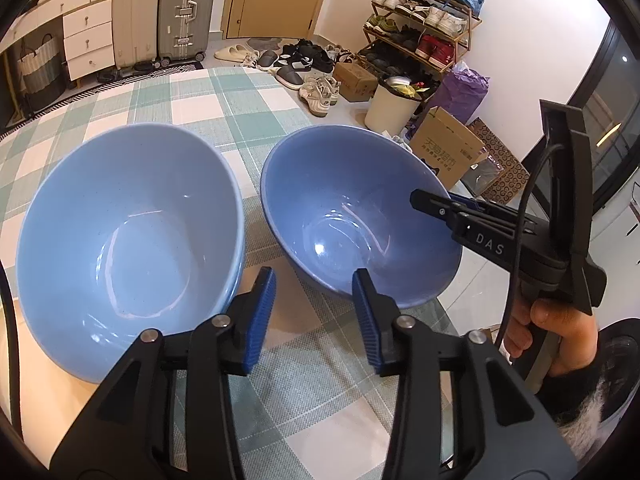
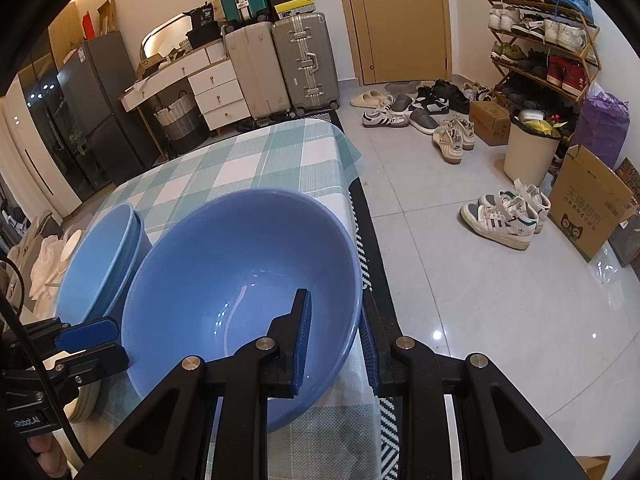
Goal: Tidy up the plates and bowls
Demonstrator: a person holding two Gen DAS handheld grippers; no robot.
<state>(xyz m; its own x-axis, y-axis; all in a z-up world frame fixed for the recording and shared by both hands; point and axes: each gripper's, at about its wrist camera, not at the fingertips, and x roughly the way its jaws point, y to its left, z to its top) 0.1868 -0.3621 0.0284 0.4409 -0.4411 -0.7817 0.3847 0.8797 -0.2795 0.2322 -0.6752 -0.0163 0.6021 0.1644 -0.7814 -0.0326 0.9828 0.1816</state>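
Two blue bowls stand on the checked tablecloth (image 1: pixel 208 96). The left bowl (image 1: pixel 128 240) looks like a stack of two nested bowls; it also shows in the right wrist view (image 2: pixel 96 264). The right bowl (image 1: pixel 352 216) sits near the table's right edge and fills the right wrist view (image 2: pixel 244 280). My left gripper (image 1: pixel 314 308) is open and empty, between the two bowls at their near side. My right gripper (image 2: pixel 336 340) straddles the right bowl's rim, one finger (image 2: pixel 300 340) inside, one outside; the jaws are not closed on it.
The table edge (image 2: pixel 352 200) drops to a tiled floor (image 2: pixel 480 300) on the right. Shoes (image 2: pixel 504 216), a white bin (image 2: pixel 528 152), a cardboard box (image 2: pixel 592 208), a shoe rack (image 2: pixel 544 40) and suitcases (image 2: pixel 280 64) stand beyond. A white plate (image 2: pixel 72 244) lies left of the stack.
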